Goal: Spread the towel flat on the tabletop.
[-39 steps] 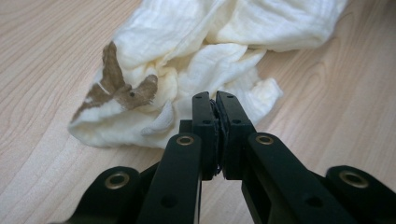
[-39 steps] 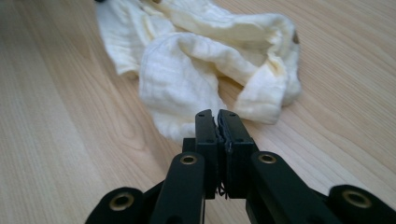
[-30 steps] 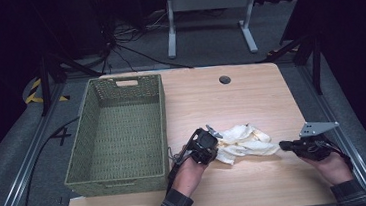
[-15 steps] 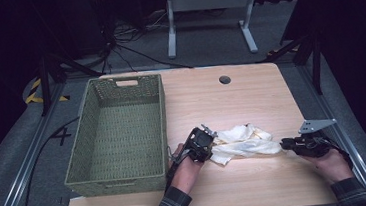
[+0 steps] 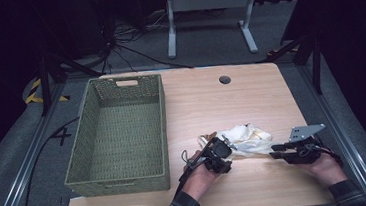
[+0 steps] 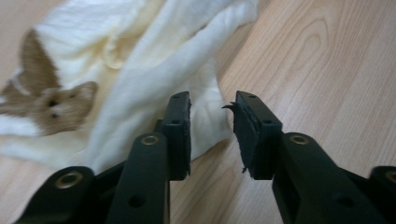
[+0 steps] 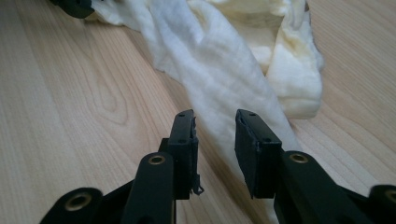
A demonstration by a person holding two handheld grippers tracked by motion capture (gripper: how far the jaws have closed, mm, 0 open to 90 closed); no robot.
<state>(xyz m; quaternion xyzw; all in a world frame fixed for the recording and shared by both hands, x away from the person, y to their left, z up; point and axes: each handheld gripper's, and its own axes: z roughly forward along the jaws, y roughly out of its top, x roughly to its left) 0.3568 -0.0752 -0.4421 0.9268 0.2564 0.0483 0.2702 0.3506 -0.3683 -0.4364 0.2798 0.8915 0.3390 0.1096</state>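
Observation:
A crumpled cream cloth point(image 5: 244, 139) with a brown animal print point(image 6: 56, 105) lies on the wooden table point(image 5: 221, 104) near its front edge. My left gripper point(image 5: 223, 148) is at the cloth's left end. In the left gripper view it point(image 6: 212, 112) stands open, low over a corner of the cloth point(image 6: 140, 60), and that corner reaches into the gap between the jaws. My right gripper point(image 5: 277, 151) is at the cloth's right end. It point(image 7: 215, 126) is open too, with a long strip of the cloth point(image 7: 224, 70) running under and between its jaws.
A green woven basket point(image 5: 118, 133) stands on the left part of the table, with nothing visible inside. A round cable hole point(image 5: 225, 79) is at the table's back. Beyond the table, a white frame point(image 5: 208, 15) stands on the floor.
My left gripper has slid a little right and toward the front, onto the cloth's left end. My right gripper has moved slightly left up to the cloth's strip.

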